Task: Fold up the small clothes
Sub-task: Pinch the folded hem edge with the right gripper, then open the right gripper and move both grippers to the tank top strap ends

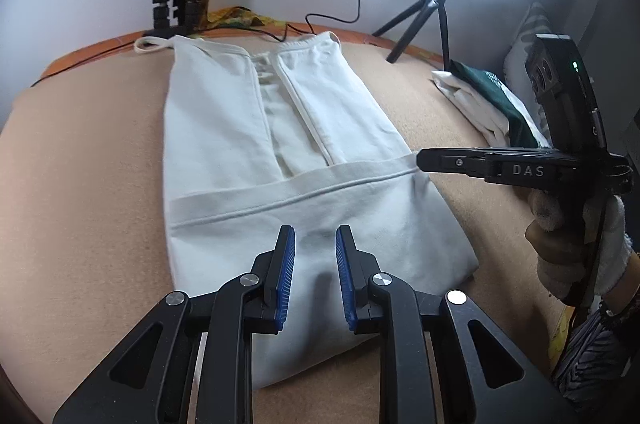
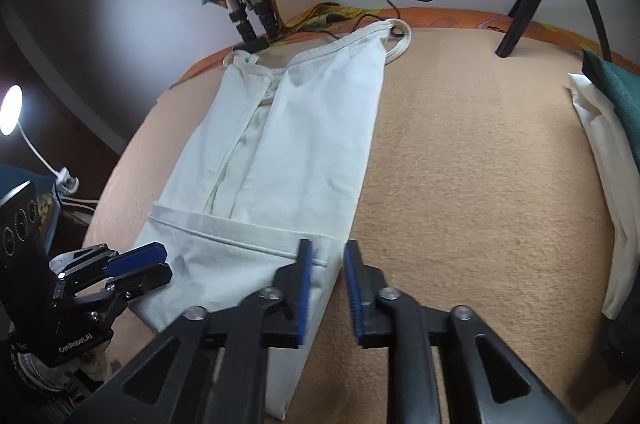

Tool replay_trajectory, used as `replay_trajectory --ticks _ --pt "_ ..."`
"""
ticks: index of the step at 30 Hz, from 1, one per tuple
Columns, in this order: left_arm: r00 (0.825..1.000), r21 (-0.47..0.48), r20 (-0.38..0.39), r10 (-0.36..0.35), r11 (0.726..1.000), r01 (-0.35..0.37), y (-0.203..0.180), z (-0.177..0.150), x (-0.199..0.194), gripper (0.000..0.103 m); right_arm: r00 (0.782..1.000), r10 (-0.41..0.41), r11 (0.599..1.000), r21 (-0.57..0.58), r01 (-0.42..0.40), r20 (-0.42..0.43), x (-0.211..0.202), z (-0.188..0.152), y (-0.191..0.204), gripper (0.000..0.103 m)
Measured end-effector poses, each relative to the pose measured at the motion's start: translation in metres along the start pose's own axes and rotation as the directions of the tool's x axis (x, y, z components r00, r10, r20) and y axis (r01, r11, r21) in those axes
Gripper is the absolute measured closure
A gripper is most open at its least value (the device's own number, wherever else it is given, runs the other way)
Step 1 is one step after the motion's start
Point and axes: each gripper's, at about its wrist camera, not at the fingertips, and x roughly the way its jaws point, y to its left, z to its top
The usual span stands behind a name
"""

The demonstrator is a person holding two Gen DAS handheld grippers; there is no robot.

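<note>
A white garment (image 1: 248, 151) lies flat on the tan blanket (image 1: 80, 183), both long sides folded in toward the middle, straps at the far end. It also shows in the right wrist view (image 2: 296, 143). My left gripper (image 1: 315, 244) is open and empty, over the garment's near end; it also shows in the right wrist view (image 2: 148, 264). My right gripper (image 2: 328, 256) is open and empty, over the garment's right edge at the hem band. In the left wrist view its fingertips (image 1: 424, 159) are at that edge.
A folded pile of white and dark green clothes (image 1: 492, 103) lies at the blanket's right side, also in the right wrist view (image 2: 608, 151). A ring light on a black tripod (image 1: 424, 15) and a second tripod (image 1: 176, 7) stand at the far edge, with a black cable.
</note>
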Motion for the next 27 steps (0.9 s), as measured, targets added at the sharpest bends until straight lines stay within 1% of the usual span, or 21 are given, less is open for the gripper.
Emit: replay_trajectory --ticks 2,3,4,5,6,7,10,12,14,19,22,24,27 --pt "1.0 -0.025 0.012 -0.004 1.0 0.005 0.007 0.003 -0.006 0.084 0.999 0.025 1.0 0.011 -0.026 0.019 -0.008 0.003 -0.004 0.067" --pt "1.0 -0.04 0.022 -0.006 0.999 0.007 0.011 0.005 -0.01 0.084 0.999 0.024 1.0 0.009 -0.024 0.029 -0.01 0.004 -0.006 0.066" --pt "1.0 -0.056 0.03 -0.007 0.998 0.009 0.017 0.008 -0.012 0.078 0.999 0.019 1.0 0.006 -0.019 0.039 -0.014 0.007 -0.007 0.065" --pt "0.999 -0.074 0.034 -0.007 0.997 0.01 0.024 0.012 -0.014 0.07 0.999 0.02 1.0 0.002 -0.021 0.048 -0.016 0.01 -0.008 0.063" --pt "0.999 -0.094 0.039 -0.003 0.996 0.007 0.03 0.016 -0.015 0.055 0.998 0.024 1.0 -0.001 -0.024 0.053 -0.018 0.013 -0.009 0.061" --pt "0.999 -0.115 0.049 0.002 0.993 0.003 0.037 0.019 -0.016 0.053 0.998 0.031 1.0 -0.003 -0.031 0.058 -0.019 0.017 -0.01 0.061" --pt "0.999 -0.146 0.054 0.001 0.989 0.007 0.053 0.034 -0.016 0.053 0.997 0.045 0.999 -0.028 -0.043 0.062 -0.016 0.028 -0.009 0.056" --pt "0.998 -0.157 0.059 0.0 0.988 0.01 0.063 0.044 -0.014 0.053 0.996 0.052 0.997 -0.056 -0.048 0.068 -0.013 0.036 -0.008 0.046" --pt "0.998 -0.182 0.065 -0.008 0.983 0.02 0.076 0.054 -0.011 0.053 0.995 0.057 0.996 -0.069 -0.052 0.076 -0.009 0.044 -0.009 0.044" --pt "0.997 -0.261 0.059 -0.049 0.963 0.063 0.111 0.083 0.01 0.053 0.994 0.081 0.997 -0.025 -0.079 0.067 0.011 0.069 -0.025 0.044" --pt "0.996 -0.297 0.066 -0.064 0.951 0.081 0.126 0.096 0.022 0.053 0.99 0.113 0.993 0.024 -0.115 0.081 0.02 0.087 -0.038 0.044" --pt "0.995 -0.306 0.07 -0.077 0.947 0.095 0.132 0.104 0.031 0.053 0.988 0.126 0.991 0.042 -0.13 0.089 0.026 0.098 -0.043 0.047" --pt "0.993 -0.312 0.064 -0.097 0.944 0.112 0.138 0.114 0.047 0.053 0.989 0.132 0.99 0.04 -0.135 0.071 0.038 0.113 -0.046 0.053"
